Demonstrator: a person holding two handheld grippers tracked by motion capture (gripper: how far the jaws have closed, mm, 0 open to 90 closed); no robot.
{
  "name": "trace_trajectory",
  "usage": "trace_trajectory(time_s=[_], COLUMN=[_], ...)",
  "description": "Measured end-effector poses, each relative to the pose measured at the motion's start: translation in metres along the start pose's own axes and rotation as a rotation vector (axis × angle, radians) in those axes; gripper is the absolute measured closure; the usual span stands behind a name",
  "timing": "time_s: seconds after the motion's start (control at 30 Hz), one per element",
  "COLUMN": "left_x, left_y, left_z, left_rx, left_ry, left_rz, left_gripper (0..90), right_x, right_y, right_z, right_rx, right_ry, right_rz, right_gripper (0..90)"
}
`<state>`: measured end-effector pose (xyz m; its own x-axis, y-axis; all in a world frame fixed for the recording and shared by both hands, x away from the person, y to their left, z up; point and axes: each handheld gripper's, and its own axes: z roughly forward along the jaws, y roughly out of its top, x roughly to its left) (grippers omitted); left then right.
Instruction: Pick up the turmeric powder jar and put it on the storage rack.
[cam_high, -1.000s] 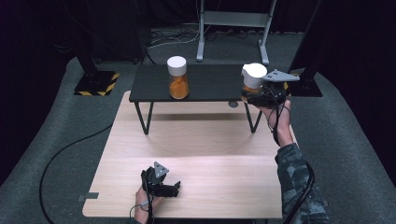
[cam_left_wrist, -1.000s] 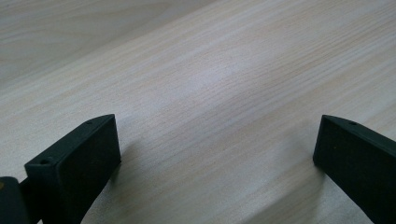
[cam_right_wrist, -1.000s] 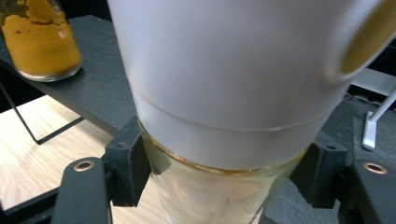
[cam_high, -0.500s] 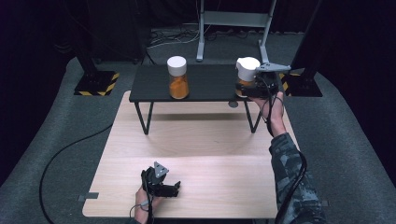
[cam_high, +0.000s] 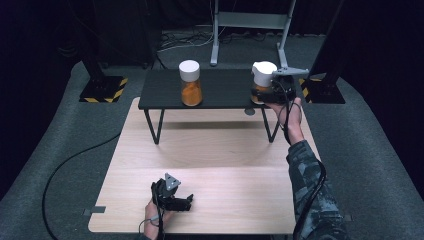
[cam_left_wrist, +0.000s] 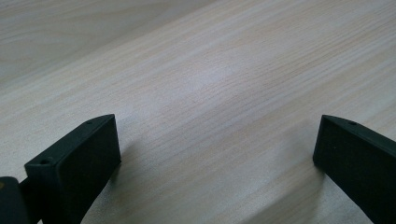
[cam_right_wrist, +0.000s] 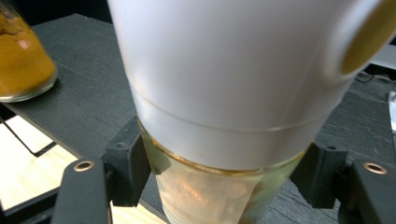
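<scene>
1. Right, from the high view I see my right gripper clamped on a jar with a white lid, at the right end of the black shelf that stands at the far edge of the wooden table. I cannot tell from here whether the jar's base rests on the shelf or sits just above it. A second jar, filled with orange powder, stands upright near the middle of the shelf, well apart from mine. My left gripper rests on the near part of the table.

2. In the left gripper view, the jaws stand wide apart with nothing between them, just bare wood grain below. That hand can stay parked.

3. In the right gripper view, both pads press the glass body of the jar just under the white lid; the jar looks upright. The orange jar sits off to the left on the shelf.

4. As I judge it, the grip sits high on the glass, so the base could swing. I would keep the wrist level, move slowly, hold the squeeze steady, and keep clear of the orange jar and the shelf edge.
</scene>
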<state>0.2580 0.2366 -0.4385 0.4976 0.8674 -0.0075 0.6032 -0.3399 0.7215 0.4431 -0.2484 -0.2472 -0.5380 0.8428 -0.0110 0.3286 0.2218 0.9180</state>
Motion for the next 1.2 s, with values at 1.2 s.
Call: trace_trajectory(time_s=[1.2], left_x=[0.000], left_y=[0.000], left_z=[0.000], left_rx=[-0.002], left_ry=[0.000], left_rz=[0.000], left_gripper=[0.3], right_x=[0.005], right_y=[0.011], right_z=[-0.008], right_rx=[0.092], right_ry=[0.001], right_rz=[0.014], right_gripper=[2.9])
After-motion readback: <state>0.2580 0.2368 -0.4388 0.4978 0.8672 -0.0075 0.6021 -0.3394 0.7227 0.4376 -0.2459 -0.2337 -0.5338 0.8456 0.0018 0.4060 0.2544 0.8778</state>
